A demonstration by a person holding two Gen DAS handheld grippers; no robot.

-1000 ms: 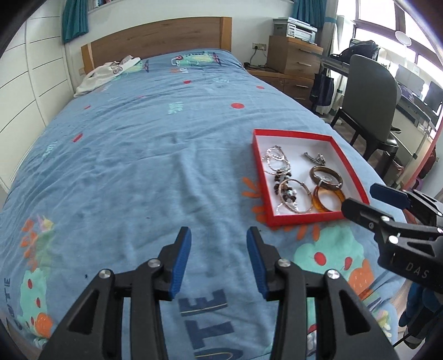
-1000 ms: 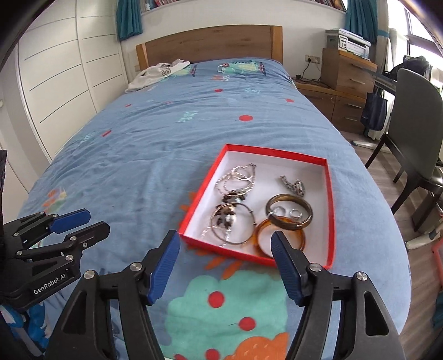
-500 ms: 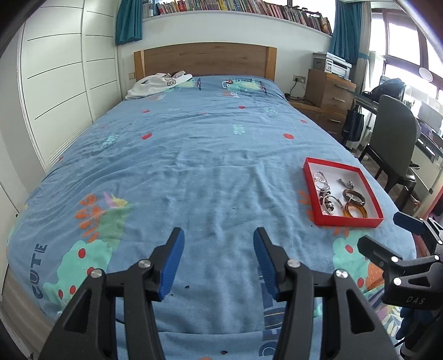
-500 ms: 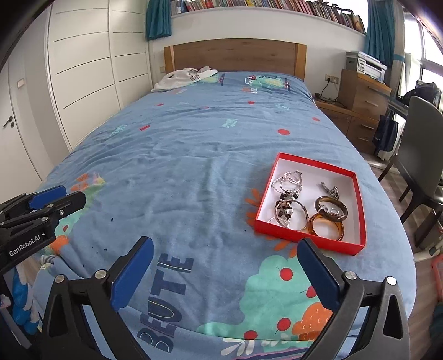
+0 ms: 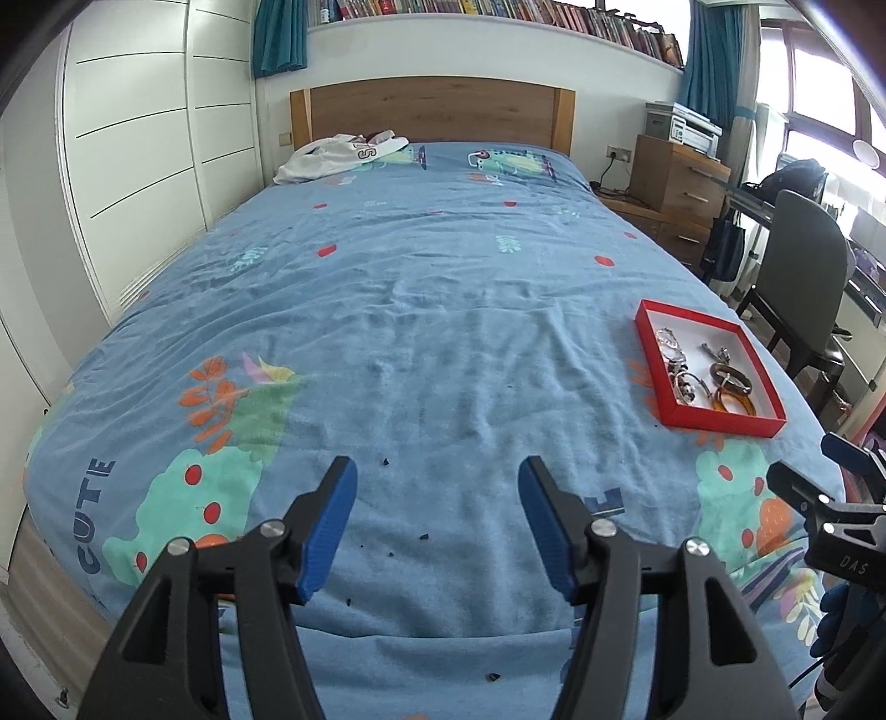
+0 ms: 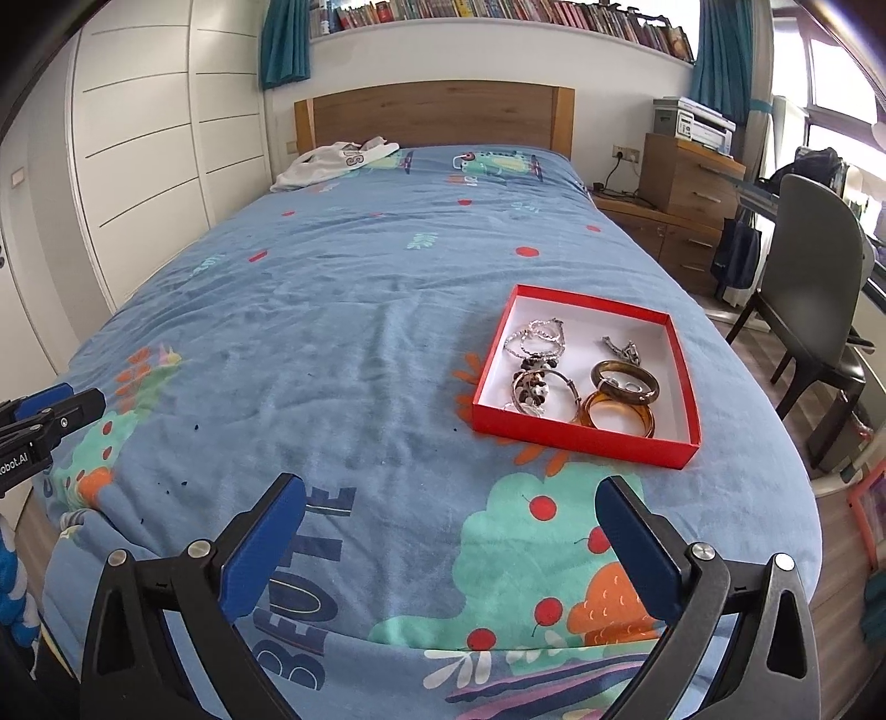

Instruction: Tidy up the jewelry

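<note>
Box: shallow red tray point(image 6: 581, 437), white inside, holding metal and amber bangles point(image 6: 617, 412).
Bedspread point(image 6: 360, 332): soft, wrinkled, wide bare area left of the tray.
Left gripper point(image 5: 437, 520): fingers just opening, spread, nothing between them.
Right gripper point(image 6: 451, 540): fingers spread wide, nothing between them.

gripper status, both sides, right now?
Left gripper: open, jaws have just been opening, nothing between them.
Right gripper: open wide after just opening, nothing between the jaws.

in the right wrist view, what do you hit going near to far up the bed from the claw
right claw → red box of jewelry → white clothing by the pillow end → wooden headboard → bookshelf
</note>
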